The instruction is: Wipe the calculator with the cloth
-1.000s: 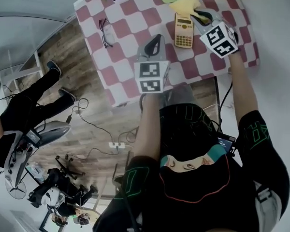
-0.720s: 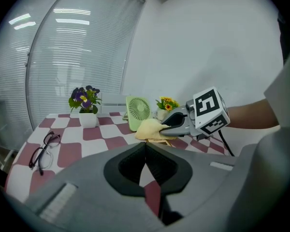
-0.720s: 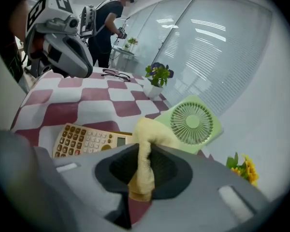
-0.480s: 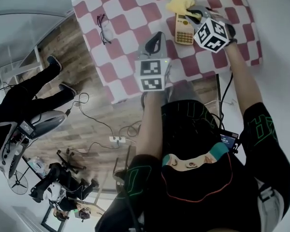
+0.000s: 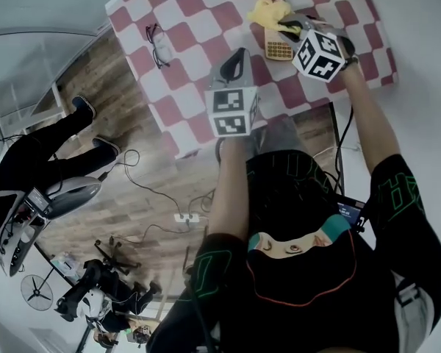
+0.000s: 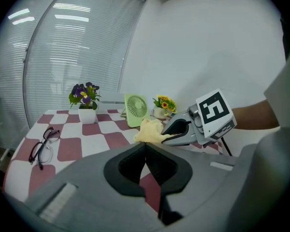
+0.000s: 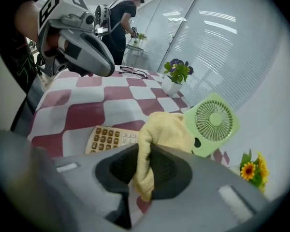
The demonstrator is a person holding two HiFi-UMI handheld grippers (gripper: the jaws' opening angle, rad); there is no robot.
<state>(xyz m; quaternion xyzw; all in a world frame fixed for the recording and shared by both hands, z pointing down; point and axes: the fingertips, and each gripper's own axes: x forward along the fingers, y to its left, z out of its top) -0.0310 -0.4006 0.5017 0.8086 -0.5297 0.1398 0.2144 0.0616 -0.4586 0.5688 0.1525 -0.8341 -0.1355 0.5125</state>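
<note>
The right gripper [image 5: 289, 28] has carried the yellow cloth [image 7: 165, 128] over the far end of the calculator [image 7: 108, 138] on the counter [image 5: 191, 31], its jaws clamped on a soft, limp fold. The left gripper [image 6: 145, 152] hovers empty with its jaws together. The light calculator will probably slide unless it is braced at its near edge.

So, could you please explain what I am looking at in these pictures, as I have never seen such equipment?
No robot here: a person holds a two-jaw gripper in each hand. One picture comes from a camera on the person's head, looking down. The other two come from cameras riding on each gripper, looking along its jaws. On the checked table lie a calculator, glasses, a green fan and potted flowers. The right gripper is shut on a yellow cloth, held at the calculator. The left gripper is shut and empty.
</note>
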